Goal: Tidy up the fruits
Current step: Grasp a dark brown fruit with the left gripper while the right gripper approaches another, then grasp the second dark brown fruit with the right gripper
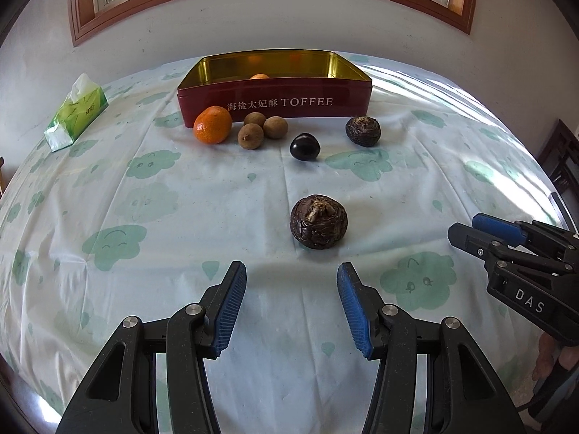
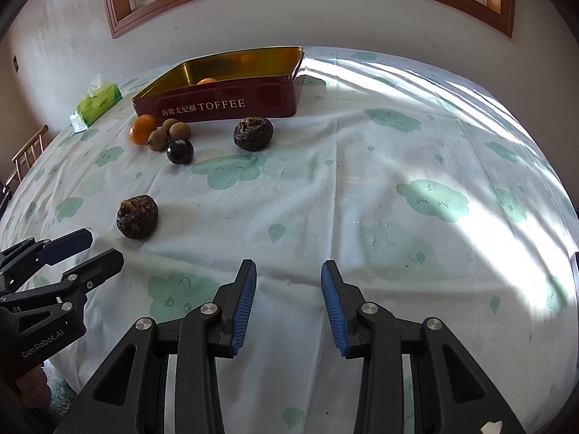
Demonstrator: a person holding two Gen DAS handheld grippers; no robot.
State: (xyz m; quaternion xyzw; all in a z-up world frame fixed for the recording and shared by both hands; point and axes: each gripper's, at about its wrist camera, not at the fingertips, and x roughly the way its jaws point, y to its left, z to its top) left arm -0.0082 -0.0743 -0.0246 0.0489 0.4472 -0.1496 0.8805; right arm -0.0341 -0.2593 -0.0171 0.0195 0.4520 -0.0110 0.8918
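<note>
A red TOFFEE tin with a gold inside stands at the back of the table, an orange fruit inside it. In front of it lie a mandarin, three brown longans, a dark round fruit and a rough brown water chestnut. A second water chestnut lies nearer, just beyond my left gripper, which is open and empty. My right gripper is open over bare cloth.
A green tissue pack lies at the back left. The white cloth with green cloud prints covers the table. A wooden chair stands off the left edge. A window sits in the wall behind.
</note>
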